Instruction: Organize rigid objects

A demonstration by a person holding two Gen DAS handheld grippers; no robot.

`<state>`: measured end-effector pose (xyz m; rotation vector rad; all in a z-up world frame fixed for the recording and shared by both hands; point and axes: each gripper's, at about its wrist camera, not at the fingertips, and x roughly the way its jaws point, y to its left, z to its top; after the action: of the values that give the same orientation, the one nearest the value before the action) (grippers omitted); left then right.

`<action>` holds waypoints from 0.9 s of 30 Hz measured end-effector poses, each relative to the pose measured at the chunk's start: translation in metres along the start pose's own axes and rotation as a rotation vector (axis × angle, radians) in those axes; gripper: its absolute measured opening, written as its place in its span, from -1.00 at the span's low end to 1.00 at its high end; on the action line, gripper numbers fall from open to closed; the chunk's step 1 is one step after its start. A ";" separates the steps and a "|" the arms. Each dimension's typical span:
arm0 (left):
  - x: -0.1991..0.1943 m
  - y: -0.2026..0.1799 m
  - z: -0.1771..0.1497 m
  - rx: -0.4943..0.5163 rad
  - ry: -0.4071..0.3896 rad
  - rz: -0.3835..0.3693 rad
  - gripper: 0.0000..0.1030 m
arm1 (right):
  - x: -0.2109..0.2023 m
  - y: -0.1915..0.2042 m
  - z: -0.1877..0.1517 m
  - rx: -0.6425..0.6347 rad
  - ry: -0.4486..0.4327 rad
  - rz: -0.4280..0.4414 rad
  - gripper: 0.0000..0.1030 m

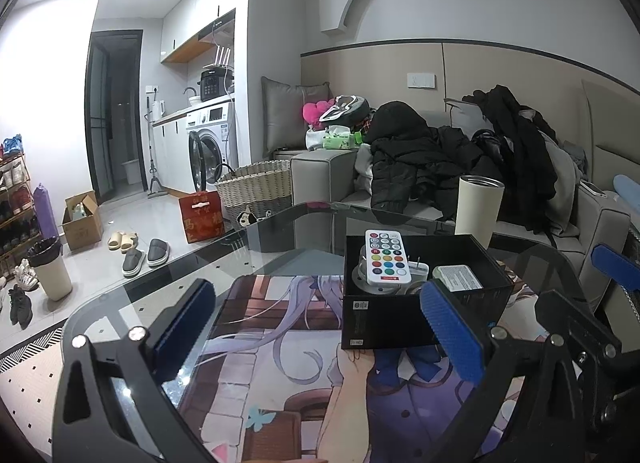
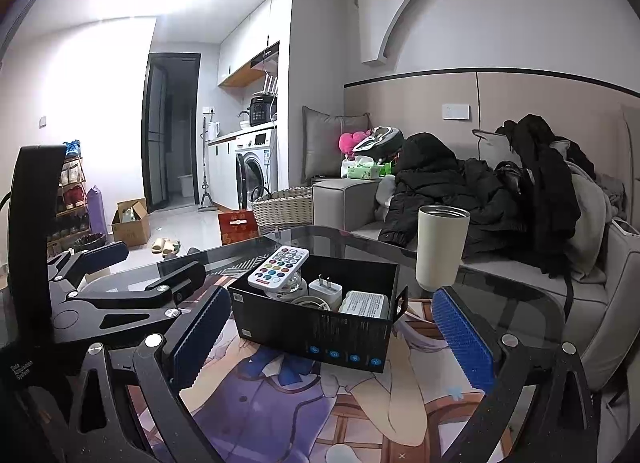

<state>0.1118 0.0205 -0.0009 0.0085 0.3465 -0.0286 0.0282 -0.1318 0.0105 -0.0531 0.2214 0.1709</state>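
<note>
A black open box stands on the printed mat on a glass table. Inside lie a white remote with coloured buttons, a white plug charger, a white labelled case and a clear round item under the remote. My left gripper is open and empty, to the left and front of the box. My right gripper is open and empty, its fingers on either side of the box front. The left gripper also shows at the left of the right wrist view.
A cream tumbler stands on the glass table behind the box. A sofa piled with black jackets lies beyond. A wicker basket, red bag, slippers and bin are on the floor at left.
</note>
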 end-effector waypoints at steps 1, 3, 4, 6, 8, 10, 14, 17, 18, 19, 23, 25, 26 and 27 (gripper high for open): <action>0.000 0.000 0.000 0.000 0.001 0.000 1.00 | 0.000 0.000 0.000 0.000 0.000 0.000 0.99; 0.000 0.000 0.000 -0.002 -0.001 -0.001 1.00 | 0.000 0.000 0.000 0.001 0.001 -0.001 0.99; 0.000 0.000 0.000 -0.002 -0.002 0.000 1.00 | 0.000 0.000 0.000 0.002 0.000 0.000 0.99; 0.000 0.000 0.000 0.000 -0.002 -0.001 1.00 | 0.000 0.000 0.000 0.001 -0.001 0.001 0.99; 0.000 0.000 0.000 0.001 0.001 -0.001 1.00 | 0.000 0.001 -0.001 -0.001 -0.005 0.003 0.99; 0.000 -0.001 0.000 0.004 0.001 -0.003 1.00 | -0.001 0.002 -0.001 -0.002 -0.005 0.002 0.99; 0.000 -0.002 0.000 0.002 -0.001 -0.001 1.00 | 0.000 0.003 -0.002 -0.002 -0.003 0.002 0.99; 0.001 -0.002 -0.001 0.004 0.002 -0.003 1.00 | -0.001 0.002 -0.001 -0.001 -0.004 0.002 0.99; 0.000 -0.002 -0.001 0.003 0.001 -0.004 1.00 | -0.001 0.002 -0.001 0.001 -0.004 0.003 0.99; 0.001 -0.002 -0.001 0.003 0.001 -0.003 1.00 | -0.001 0.002 -0.001 0.000 -0.005 0.003 0.99; 0.001 -0.003 -0.001 0.002 0.000 -0.002 1.00 | -0.001 0.002 -0.002 0.000 -0.005 0.004 0.99; 0.002 -0.003 -0.001 0.003 0.005 -0.001 1.00 | -0.002 0.002 -0.002 -0.001 -0.004 0.003 0.99; 0.002 -0.003 -0.001 0.003 0.006 -0.003 1.00 | -0.002 0.002 -0.002 0.000 -0.003 0.003 0.99; 0.002 -0.003 -0.001 0.003 0.005 -0.001 1.00 | -0.002 0.002 -0.001 0.002 -0.004 0.003 0.99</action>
<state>0.1138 0.0174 -0.0023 0.0110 0.3510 -0.0305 0.0257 -0.1299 0.0094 -0.0509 0.2177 0.1737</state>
